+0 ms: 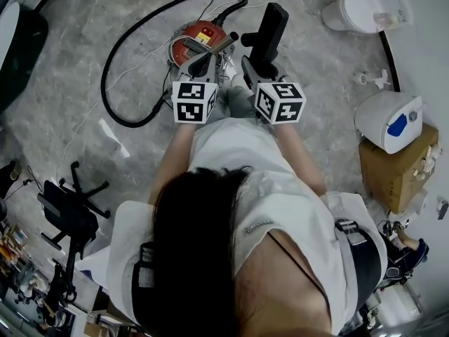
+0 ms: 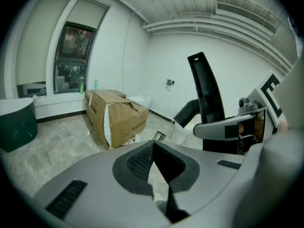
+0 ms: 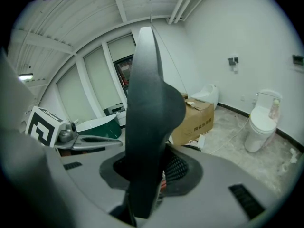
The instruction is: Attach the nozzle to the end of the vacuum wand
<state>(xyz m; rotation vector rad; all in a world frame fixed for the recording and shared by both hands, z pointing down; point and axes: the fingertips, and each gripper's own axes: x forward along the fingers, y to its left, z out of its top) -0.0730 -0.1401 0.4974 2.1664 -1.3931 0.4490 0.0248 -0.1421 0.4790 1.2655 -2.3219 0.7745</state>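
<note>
Seen from the head: both forearms stretched forward from the body, close together, marker cubes side by side and about level with each other. Pointing away and downward with both tongs, toward the red vacuum (image 1: 198, 37) on the floor (image 1: 63, 83) just beyond.

Right tongs (image 3: 148, 171): partly closed on the black nozzle (image 3: 151, 103), pressing its lower part from both sides with the pads. Holding it upright, long end rising well above the tips, leaning a little (in the head view it slants far-right past the tips, beside the vacuum's right edge).

Left tongs (image 2: 153, 145): fully closed, pad against pad, gripping nothing. Just past the tips, a shiny tube end (image 2: 158, 136), apart from the pads (too small to tell what it belongs to). To the right in the left gripper view, the right tongs and nozzle close alongside, not touching the left.

Around the vacuum: black hose (image 1: 104, 83) looping out to the left across the floor and back. Far right, a toilet (image 1: 358, 5); nearer on the right, a box (image 1: 393, 170).
</note>
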